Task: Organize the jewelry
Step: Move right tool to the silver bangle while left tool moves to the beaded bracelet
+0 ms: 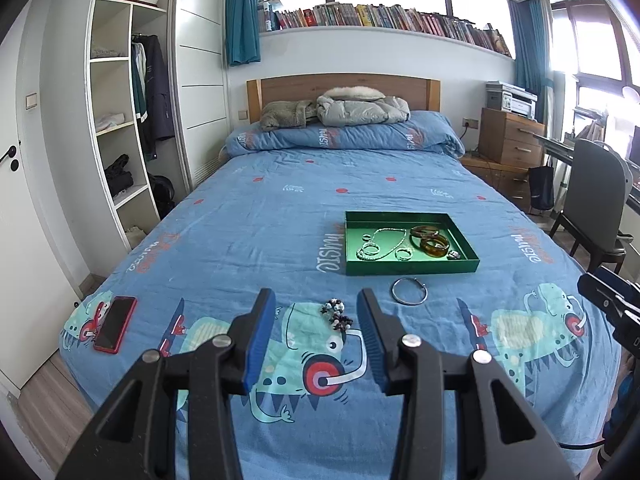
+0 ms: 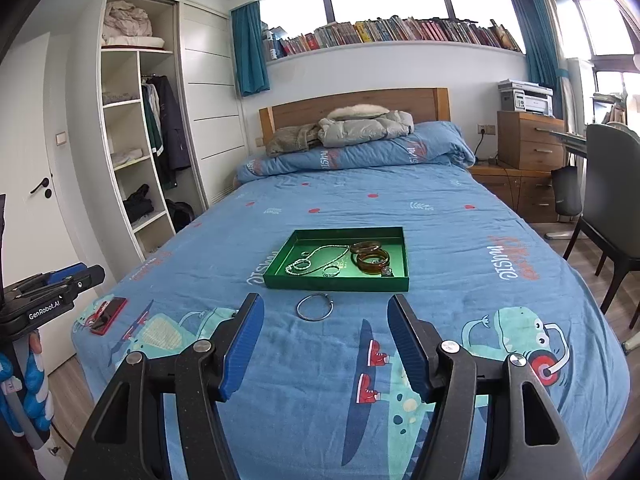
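A shallow green tray (image 2: 340, 282) with low, straight walls sits on the blue cotton bedcover (image 2: 460, 240), printed with cartoon dinosaurs and faintly creased. Inside it lie a thin silvery chain necklace (image 2: 328, 254) in a loose loop, a few small rings, and two thick amber-brown bangles (image 2: 373, 262), glossy and translucent, toward the tray's 3 o'clock side. At the tray's 6 o'clock, just outside its wall, a thin silver bangle (image 2: 315, 307) lies flat on the cover. In the left wrist view a small cluster of dark and pale beads (image 1: 337, 315) rests on the cover at 9 o'clock of that bangle; what kind of piece it is cannot be made out.

The left gripper (image 1: 317, 306) has its ribbed blue fingers (image 1: 262, 336) spread apart with nothing gripped, the bead cluster showing in the gap beyond them. The right gripper (image 2: 325, 314) is likewise released, its fingers (image 2: 406, 344) wide and empty, the silver bangle ahead between them.

A red phone (image 1: 115, 324) lies near the bed's edge at 9 o'clock. Grey padded jackets (image 2: 366, 126) are heaped against the wooden headboard at 12 o'clock. A grey chair (image 2: 612, 208) is cut off at 3 o'clock.
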A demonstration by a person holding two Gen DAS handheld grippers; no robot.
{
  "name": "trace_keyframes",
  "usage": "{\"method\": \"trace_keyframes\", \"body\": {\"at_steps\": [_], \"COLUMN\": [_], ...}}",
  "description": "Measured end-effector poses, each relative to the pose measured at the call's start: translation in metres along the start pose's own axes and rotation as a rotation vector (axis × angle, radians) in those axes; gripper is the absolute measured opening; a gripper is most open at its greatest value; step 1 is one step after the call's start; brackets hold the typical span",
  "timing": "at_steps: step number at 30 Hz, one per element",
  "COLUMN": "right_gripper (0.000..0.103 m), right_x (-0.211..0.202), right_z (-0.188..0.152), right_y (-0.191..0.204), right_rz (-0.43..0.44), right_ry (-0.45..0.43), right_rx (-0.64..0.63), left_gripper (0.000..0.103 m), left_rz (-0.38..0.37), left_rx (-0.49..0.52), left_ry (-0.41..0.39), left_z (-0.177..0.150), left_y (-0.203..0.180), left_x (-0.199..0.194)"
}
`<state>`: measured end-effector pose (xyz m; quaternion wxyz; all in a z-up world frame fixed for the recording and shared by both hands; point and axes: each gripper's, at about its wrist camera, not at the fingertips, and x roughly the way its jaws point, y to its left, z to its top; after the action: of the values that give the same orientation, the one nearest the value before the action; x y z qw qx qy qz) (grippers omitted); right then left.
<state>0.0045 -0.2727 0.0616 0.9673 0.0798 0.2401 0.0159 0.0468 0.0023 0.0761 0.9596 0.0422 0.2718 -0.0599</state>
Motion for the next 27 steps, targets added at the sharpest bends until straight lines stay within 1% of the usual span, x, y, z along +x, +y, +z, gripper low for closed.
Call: {"method": "trace_keyframes", "body": {"at_steps": [11,27], "right_gripper": [0.063,0.060], "right_x": [0.041,0.104], "right_z": [-0.008,-0.020], "right_y": [0.008,-0.002], "right_rz": [-0.003,-0.003], "right_ry": [0.069,0.155], "right_rx": [-0.021,-0.024], "left_gripper": [0.040,0.040], "left_rz": [-0.013,0.002], "left_rx": [0.003,0.026], "left_ry": [0.053,0.147], "left_z": [0.005,0.001], "left_y": [-0.004,-0.018], "left_x": [0.048,0.126]}}
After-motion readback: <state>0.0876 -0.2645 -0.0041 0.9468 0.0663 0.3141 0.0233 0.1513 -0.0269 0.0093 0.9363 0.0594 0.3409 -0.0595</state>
